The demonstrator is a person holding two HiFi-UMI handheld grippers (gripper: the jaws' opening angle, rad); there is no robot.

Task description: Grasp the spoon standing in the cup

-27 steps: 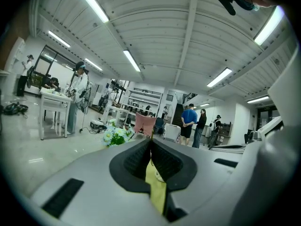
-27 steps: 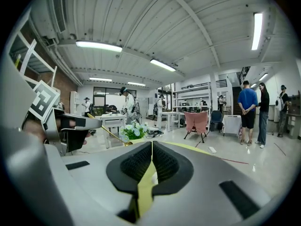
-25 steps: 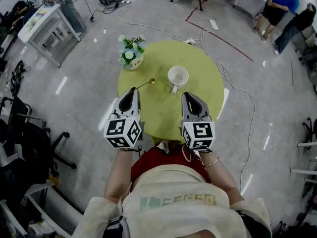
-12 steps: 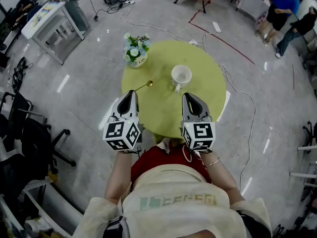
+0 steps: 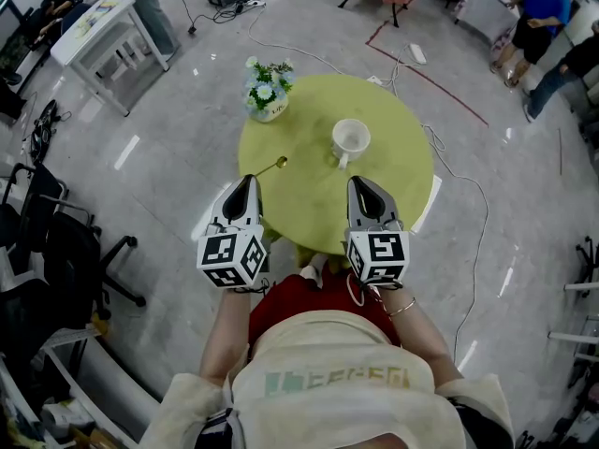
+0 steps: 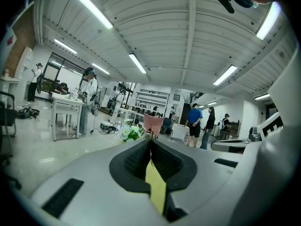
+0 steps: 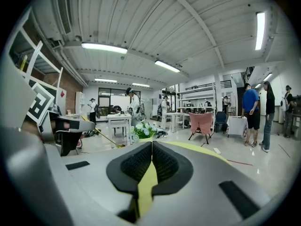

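Left gripper [image 5: 245,180] has drawn back from the cup [image 5: 351,139], jaws apparently pinching the spoon [image 5: 278,165]; right gripper [image 5: 357,181] level, jaws closed empty.

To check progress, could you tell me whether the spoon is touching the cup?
Apart: the head view shows bare table between spoon and cup.

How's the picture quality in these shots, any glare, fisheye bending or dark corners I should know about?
Head view: heavy fisheye curve, white glare streaks on the glossy grey floor, round yellow-green table evenly lit and sharp. Left gripper view: black vignetted corners, bowed ceiling light strips. Right gripper view: same bowing and dark corners.
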